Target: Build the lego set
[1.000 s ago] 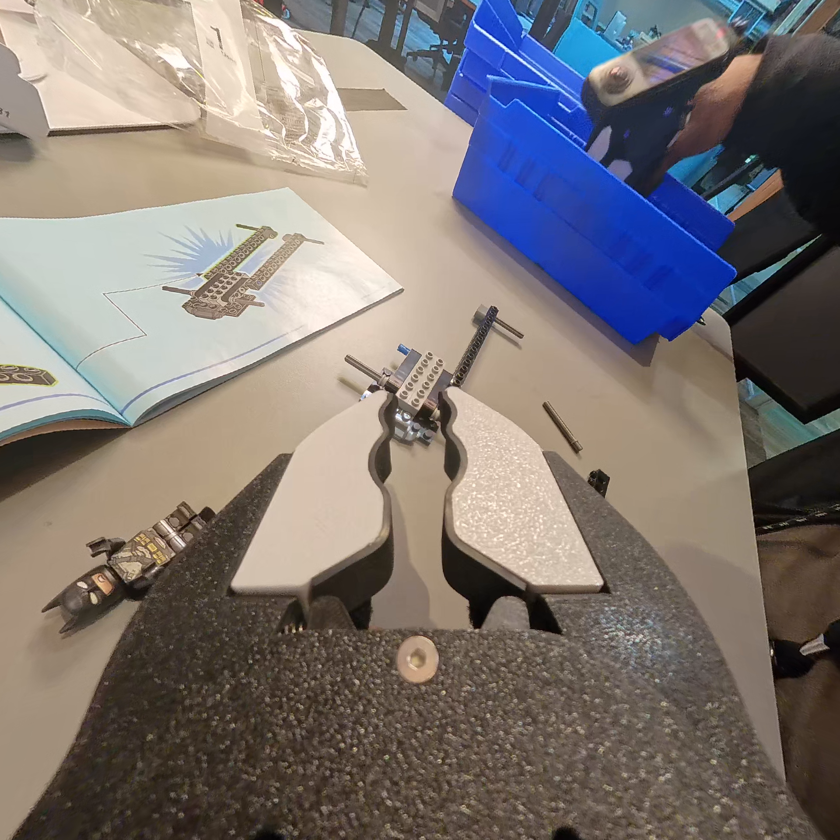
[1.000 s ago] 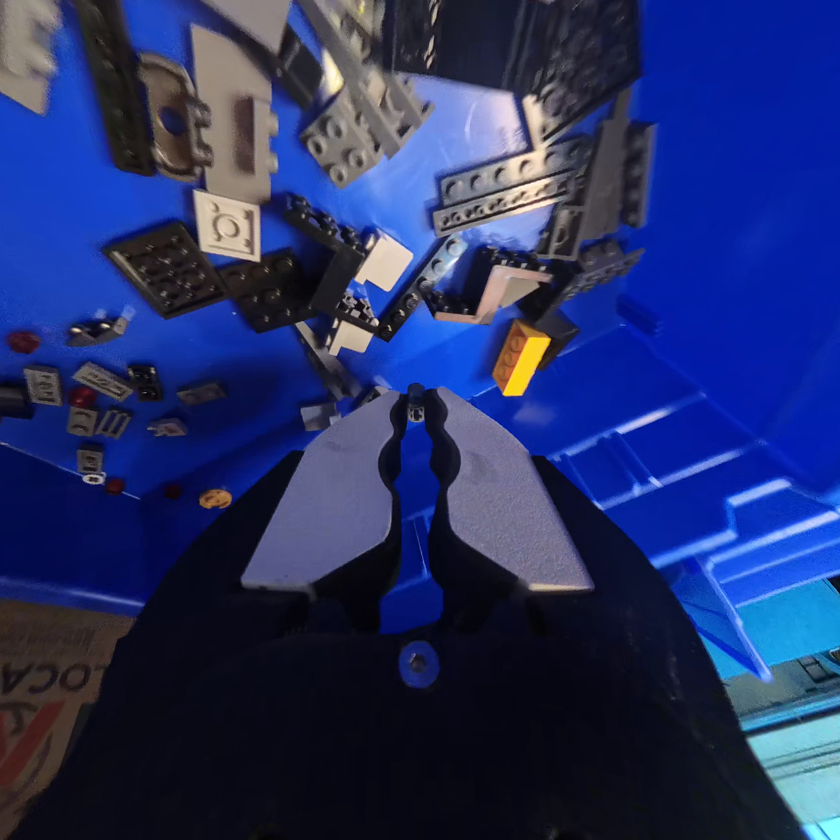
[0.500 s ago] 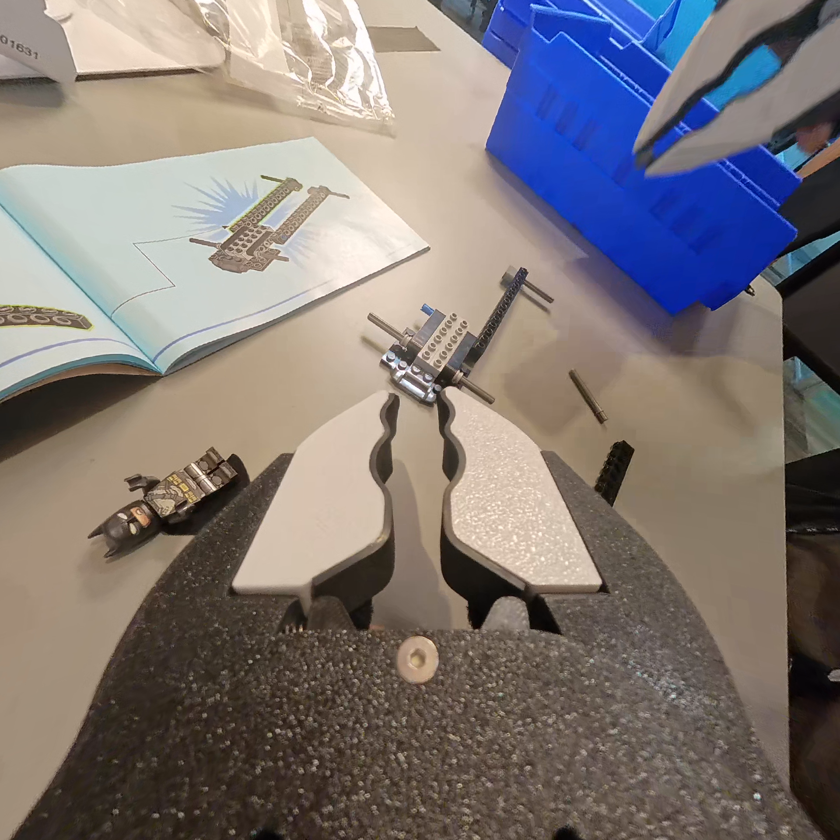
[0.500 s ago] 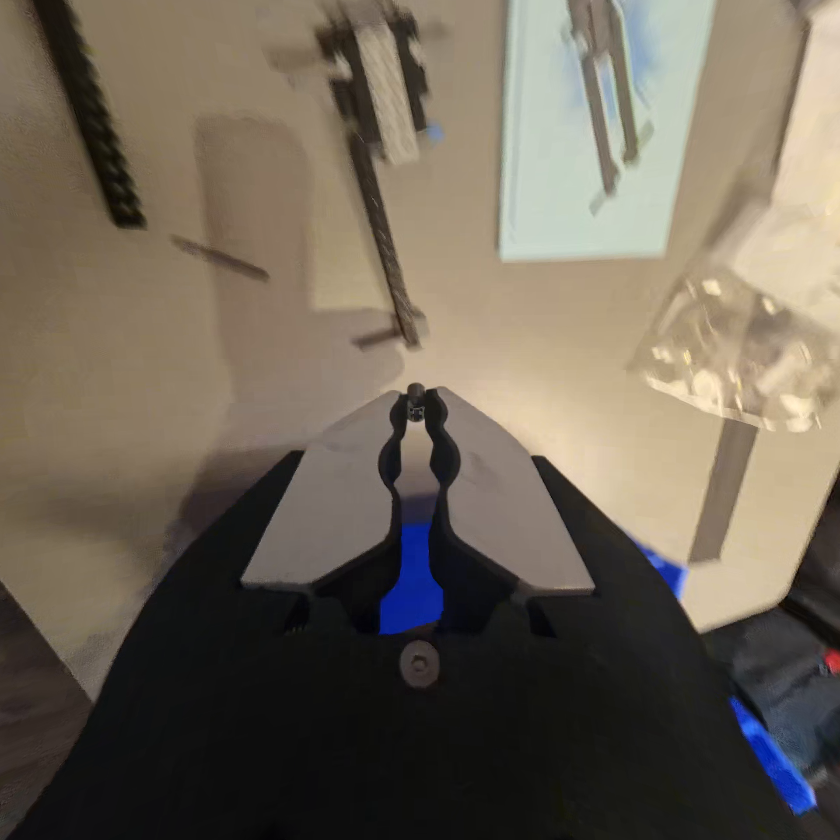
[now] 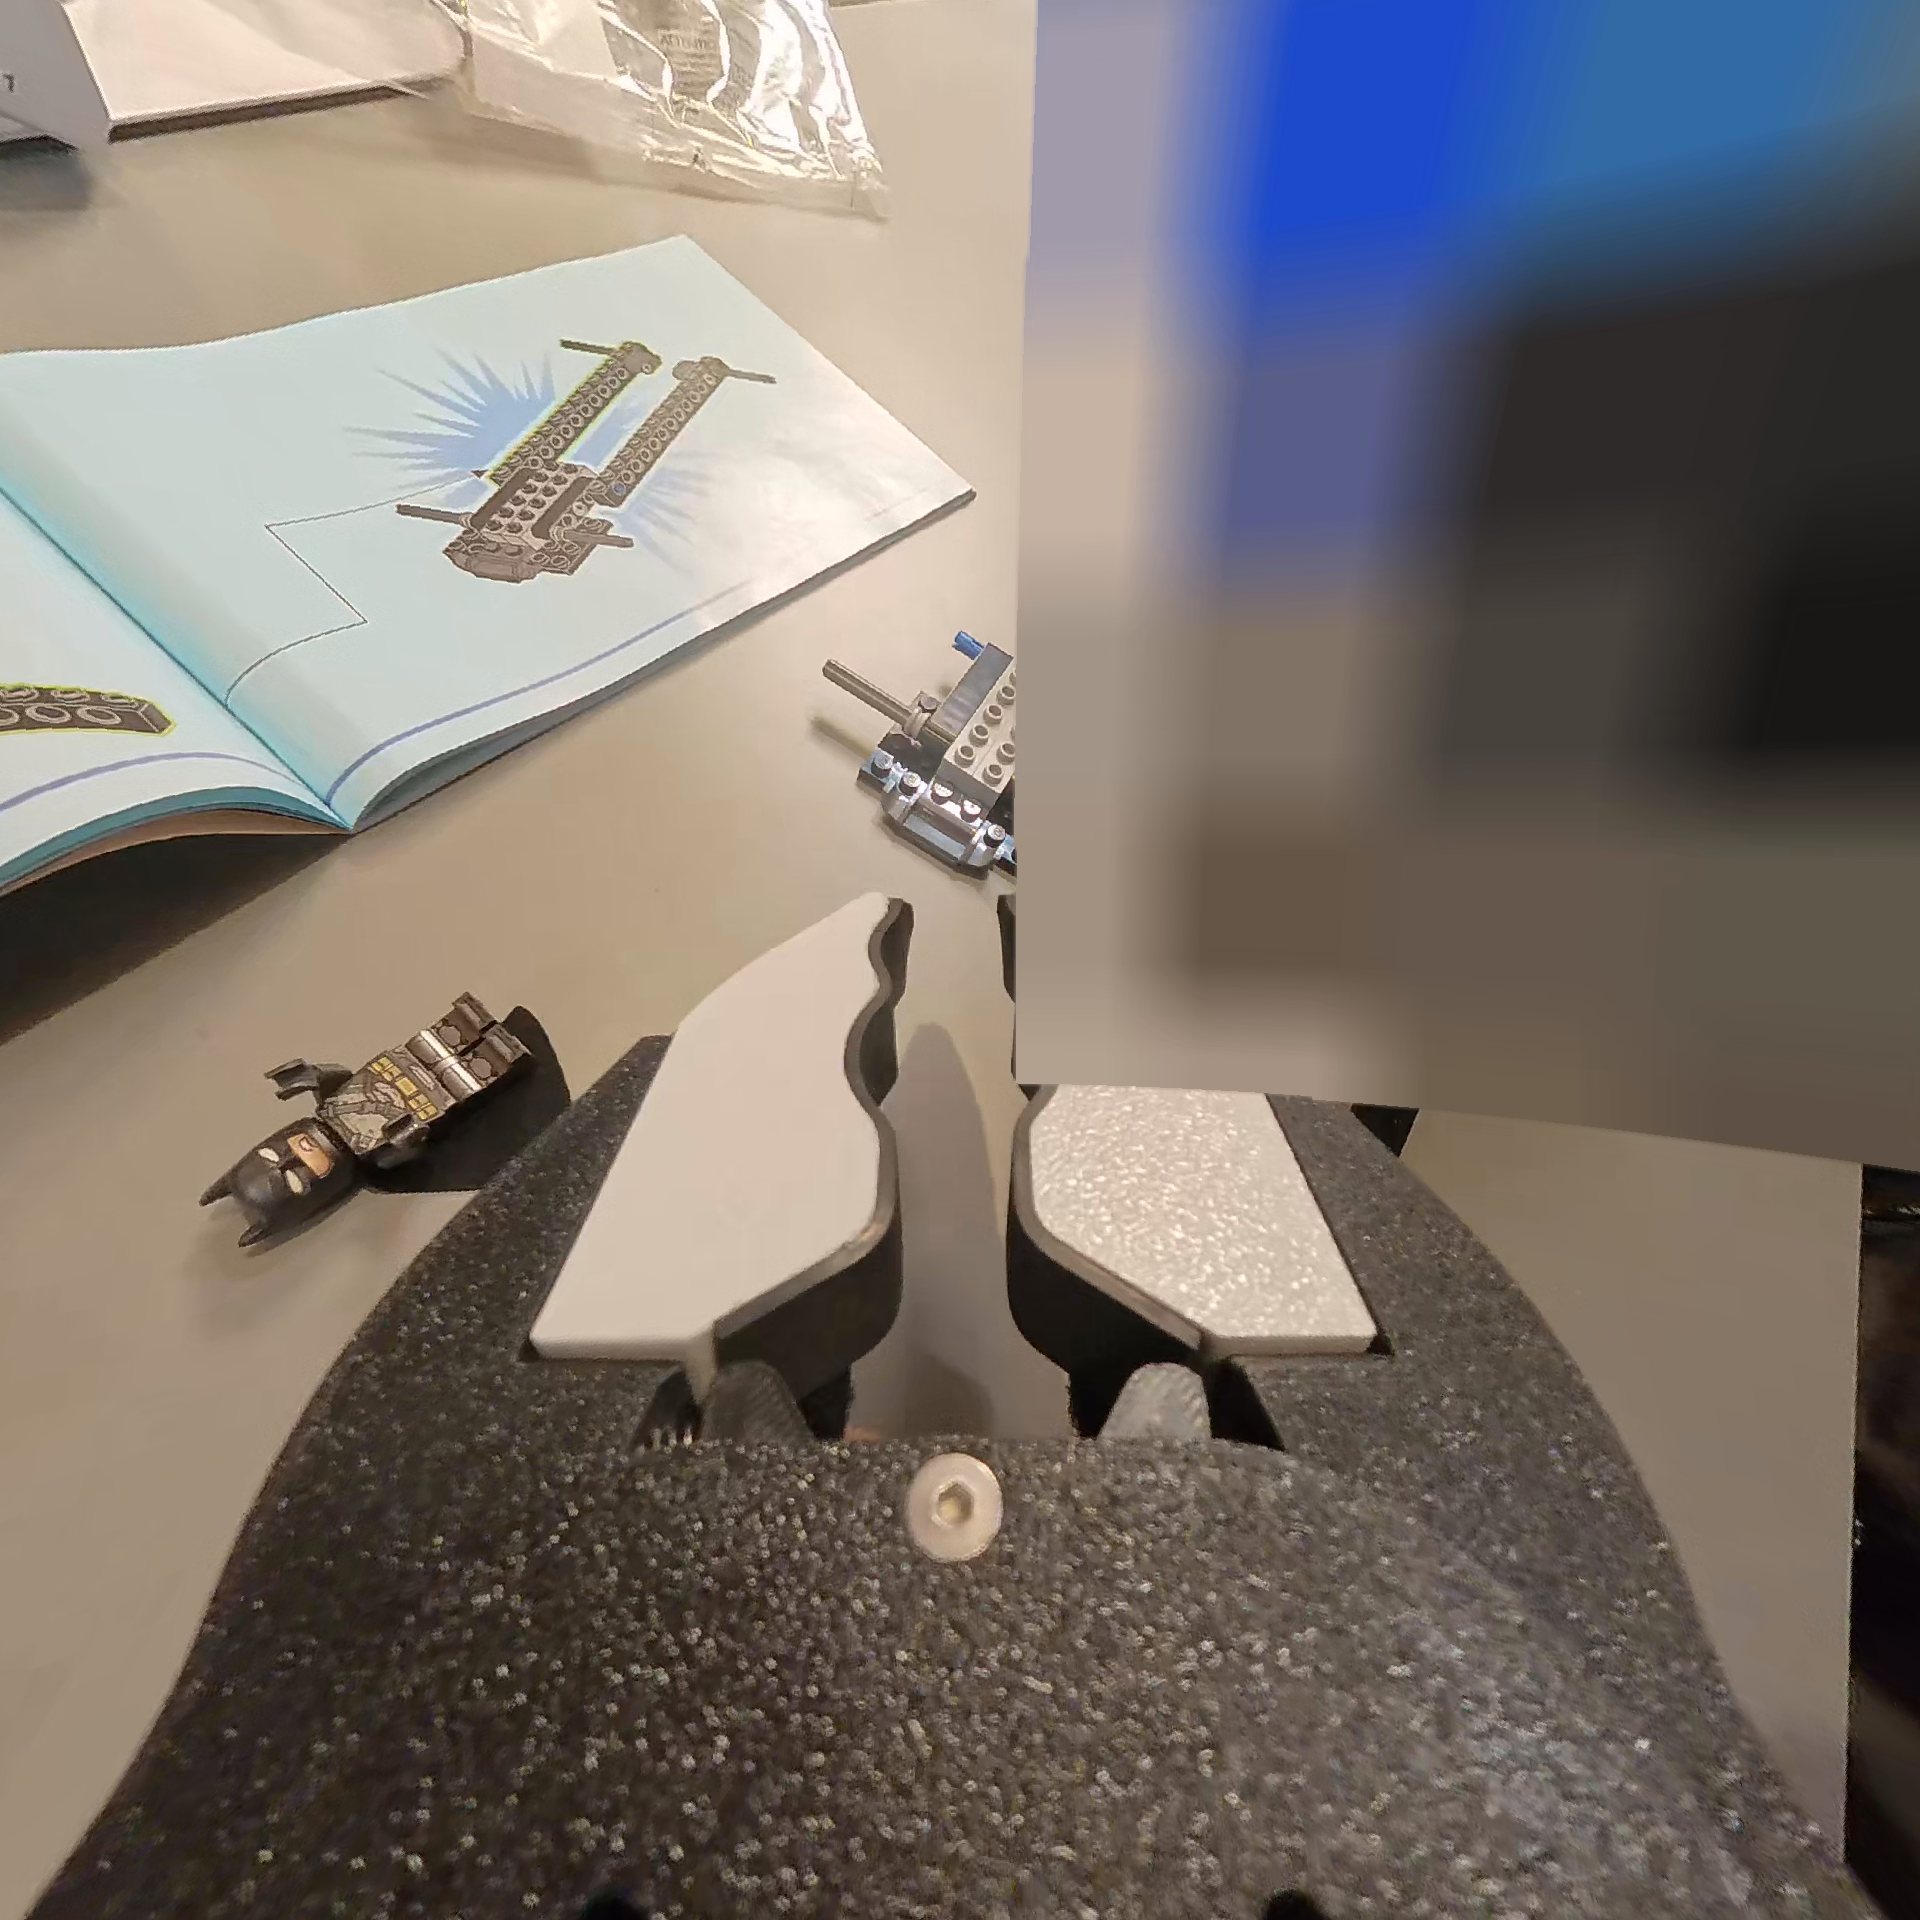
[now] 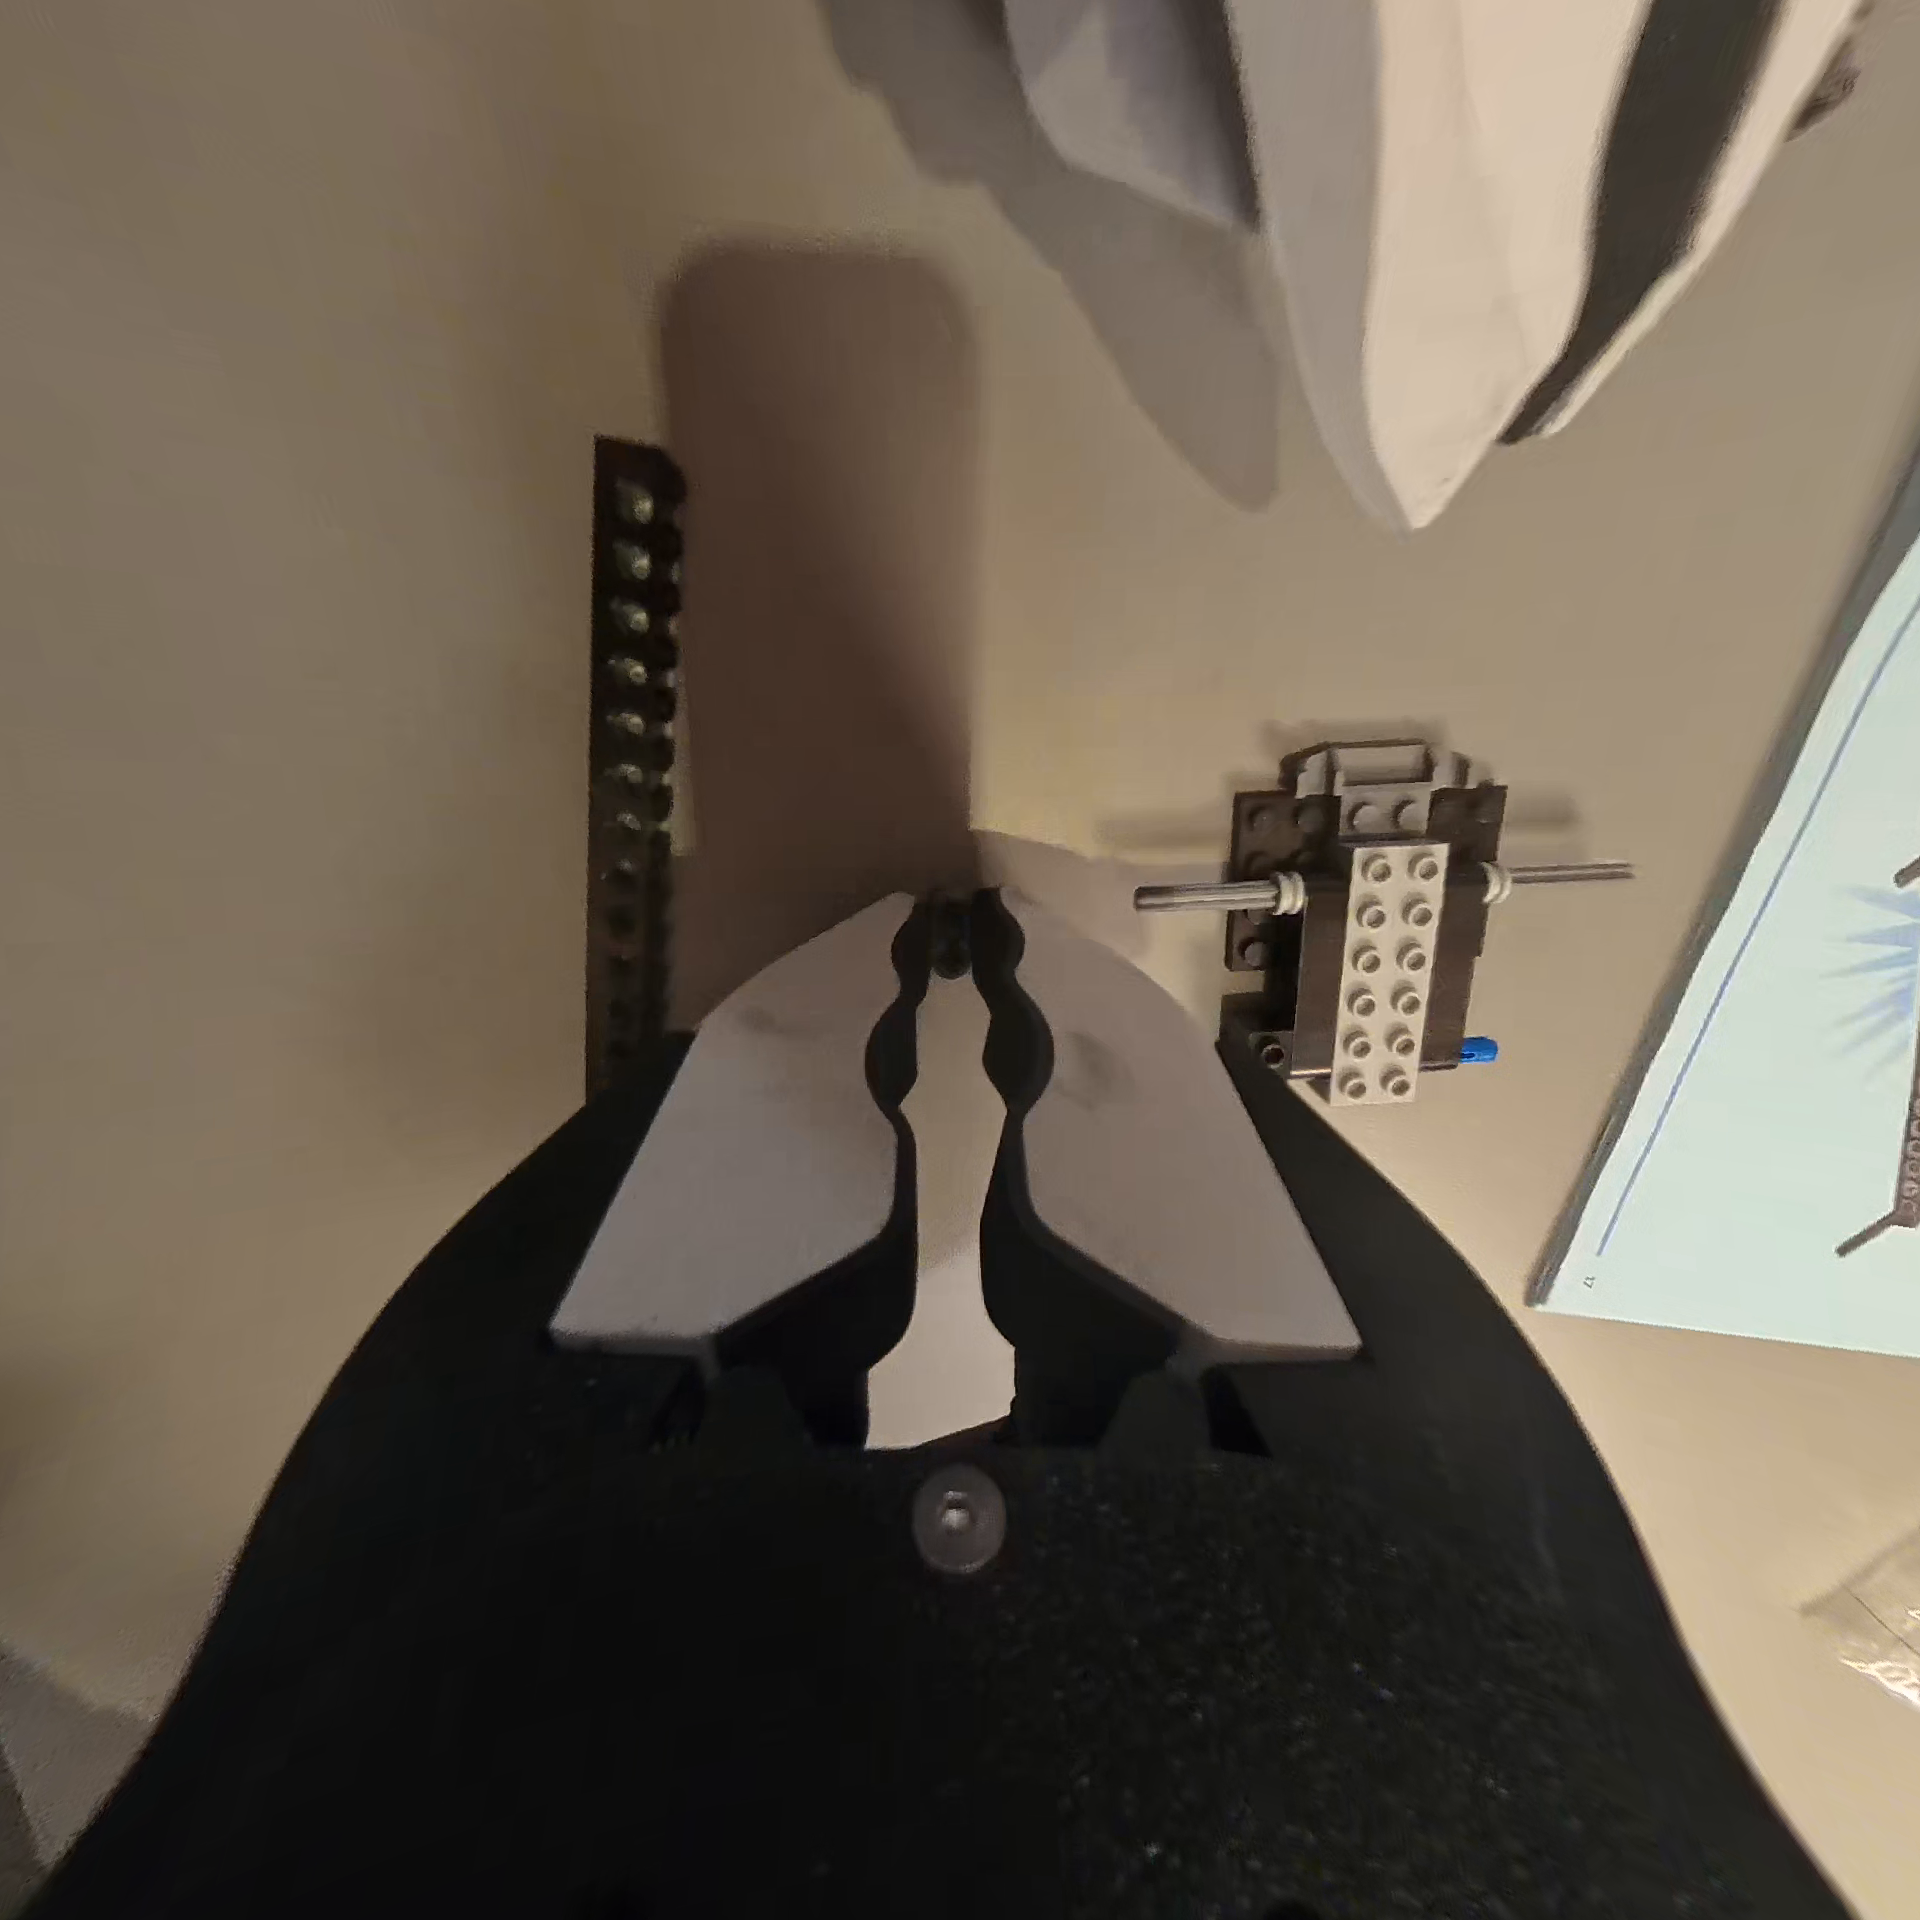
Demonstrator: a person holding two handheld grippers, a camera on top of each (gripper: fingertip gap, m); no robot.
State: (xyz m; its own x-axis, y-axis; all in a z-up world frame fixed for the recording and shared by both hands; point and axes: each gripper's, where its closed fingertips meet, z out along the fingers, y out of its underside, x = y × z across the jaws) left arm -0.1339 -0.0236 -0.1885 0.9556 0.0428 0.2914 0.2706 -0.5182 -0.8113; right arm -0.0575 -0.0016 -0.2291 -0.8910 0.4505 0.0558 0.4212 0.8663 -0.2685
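My tongs over a grey table [image 5: 644, 904], brick parts about.

My right gripper [image 6: 954, 930] pinches a small black piece [image 6: 950, 940] near a studded model [image 6: 1371, 945] and long black beam [image 6: 634, 727]. My left gripper [image 5: 951, 914] gapes, bare, a minifigure [image 5: 374, 1107] and glossy booklet [image 5: 312, 540] leftward.

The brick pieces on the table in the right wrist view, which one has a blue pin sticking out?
The small grey-and-black brick assembly with the axle through it; the long black studded beam has no blue.
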